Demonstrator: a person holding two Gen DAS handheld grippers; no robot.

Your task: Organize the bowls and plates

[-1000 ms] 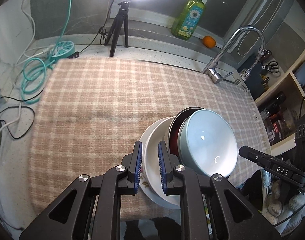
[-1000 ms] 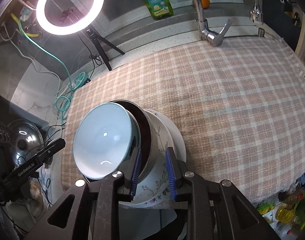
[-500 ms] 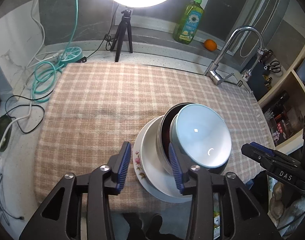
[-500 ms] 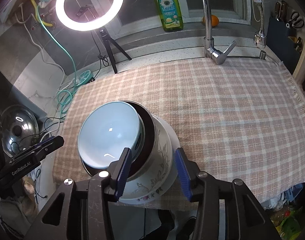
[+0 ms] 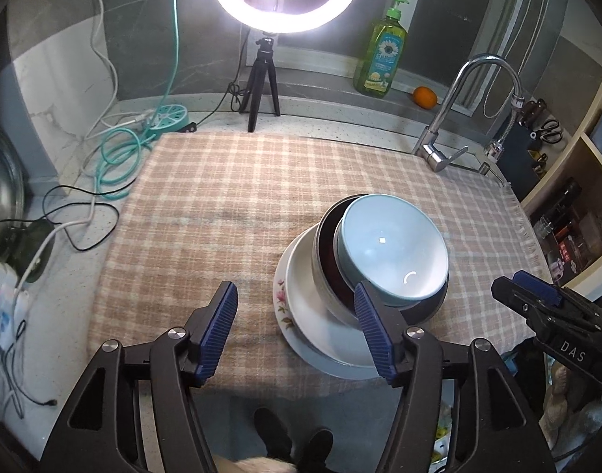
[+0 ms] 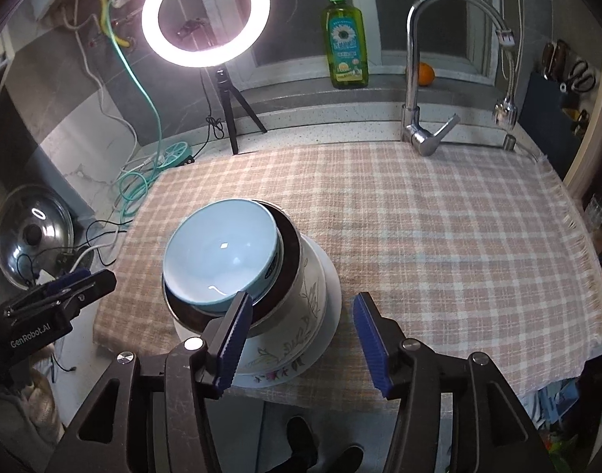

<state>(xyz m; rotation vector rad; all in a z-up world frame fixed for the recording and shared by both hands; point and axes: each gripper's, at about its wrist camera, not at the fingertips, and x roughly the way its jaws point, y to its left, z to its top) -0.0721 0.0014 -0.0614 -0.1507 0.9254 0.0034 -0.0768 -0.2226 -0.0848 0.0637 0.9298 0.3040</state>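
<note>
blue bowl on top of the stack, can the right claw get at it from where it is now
Probably yes. The blue bowl sits topmost in the stack, nothing over it, and the right claw hangs just in front with jaws opening and nothing between them. The left claw stays off to the side.

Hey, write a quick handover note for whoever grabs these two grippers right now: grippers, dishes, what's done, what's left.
Left gripper: jaws opening, nothing gripped, hovering at the stack's near left edge.
Right gripper: jaws opening, nothing gripped, at the stack's near right side.
Dishes: light blue bowl sits tilted in the dark-lined bowl, inside the leaf-pattern bowl, on the floral plate, near the front edge of the checked cloth.
Done: all stacked in one pile.
Left: probably straightening the tilted top bowl; no loose dishes visible.
</note>
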